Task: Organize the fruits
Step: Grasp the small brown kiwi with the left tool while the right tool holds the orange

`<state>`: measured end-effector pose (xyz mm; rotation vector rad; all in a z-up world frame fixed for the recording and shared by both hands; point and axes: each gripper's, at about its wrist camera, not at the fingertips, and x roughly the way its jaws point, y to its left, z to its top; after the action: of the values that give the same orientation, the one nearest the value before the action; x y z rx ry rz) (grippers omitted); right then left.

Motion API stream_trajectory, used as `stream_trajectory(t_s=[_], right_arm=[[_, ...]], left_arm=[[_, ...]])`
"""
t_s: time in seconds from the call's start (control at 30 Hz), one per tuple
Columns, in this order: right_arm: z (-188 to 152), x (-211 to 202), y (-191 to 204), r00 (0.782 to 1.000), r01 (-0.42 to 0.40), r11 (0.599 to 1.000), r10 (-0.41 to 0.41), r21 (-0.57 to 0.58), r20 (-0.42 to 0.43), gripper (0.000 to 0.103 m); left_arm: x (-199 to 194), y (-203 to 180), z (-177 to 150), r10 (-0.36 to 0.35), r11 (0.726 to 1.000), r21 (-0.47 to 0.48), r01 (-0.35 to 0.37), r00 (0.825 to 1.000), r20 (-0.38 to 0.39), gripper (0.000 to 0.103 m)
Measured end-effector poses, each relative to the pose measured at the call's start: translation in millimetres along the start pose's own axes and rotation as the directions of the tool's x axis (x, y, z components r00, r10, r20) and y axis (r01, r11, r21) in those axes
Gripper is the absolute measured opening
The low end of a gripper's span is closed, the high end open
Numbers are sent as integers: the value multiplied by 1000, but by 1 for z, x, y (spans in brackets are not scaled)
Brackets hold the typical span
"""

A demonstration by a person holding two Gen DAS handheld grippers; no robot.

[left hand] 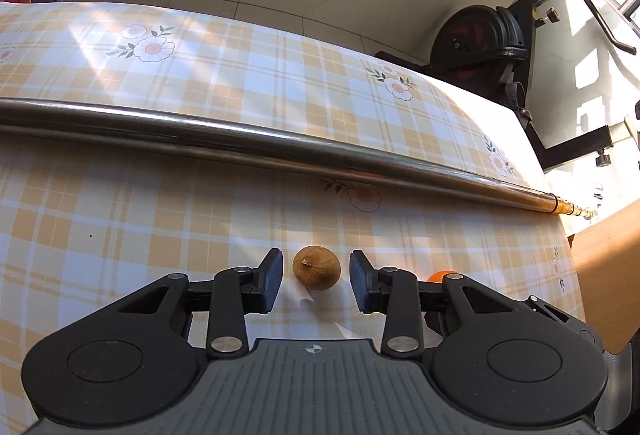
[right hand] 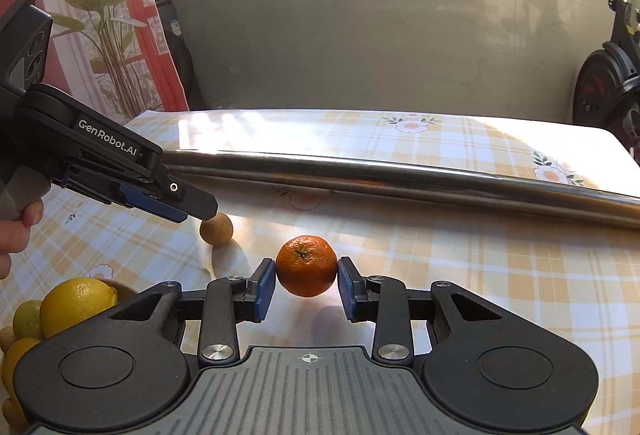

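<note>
Now, working from the long steel pipe (right hand: pixel 400 171) lying across the checked tablecloth (right hand: pixel 500 275): nearer me than it, at left, my left gripper (left hand: pixel 316 281) stands narrow, straddling the small round brown fruit (left hand: pixel 317 267), pads apparently not touching. I'd lower and centre before squeezing. Rightward, my right gripper (right hand: pixel 306 283) holds the small orange mandarin (right hand: pixel 306 266), apparently lifted. Yellow lemons (right hand: pixel 76 305) sit far left. Room is open toward me; the pipe blocks the far side.
</note>
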<state>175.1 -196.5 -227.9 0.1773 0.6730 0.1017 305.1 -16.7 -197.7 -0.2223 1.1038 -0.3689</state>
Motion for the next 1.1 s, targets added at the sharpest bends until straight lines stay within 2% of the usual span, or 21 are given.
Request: stream_trajectory(t_s=[0.17,0.33,0.47,0.57,0.8,1.1], right_arm=[[-6,-4,-3,1000,-7,999,7,36,8,31],[-11,-7,-3,1000,-10,999,9,43,6,31],[-13,-11,-1,1000,-9,998,8,55,6,31],[-13,-15,1,1000,-7,998,7,61,8,31],[-15,-32,10,1000,-9,997,7,71,19,31],[-24,-60,35,999,-28,998,25,62,40,31]], left_arm=[[12,-4,-2,15,1000,6,-15,1000,-8,38],[17,-8,-4,19,1000,20,-19,1000,-2,30],[18,-11,-6,29,999,36,-30,999,13,30],[5,-12,-12,41,997,57,-43,999,34,30],[-34,-20,-29,20,994,106,-31,994,109,30],[-88,-18,-73,-4,990,137,-21,984,178,30]])
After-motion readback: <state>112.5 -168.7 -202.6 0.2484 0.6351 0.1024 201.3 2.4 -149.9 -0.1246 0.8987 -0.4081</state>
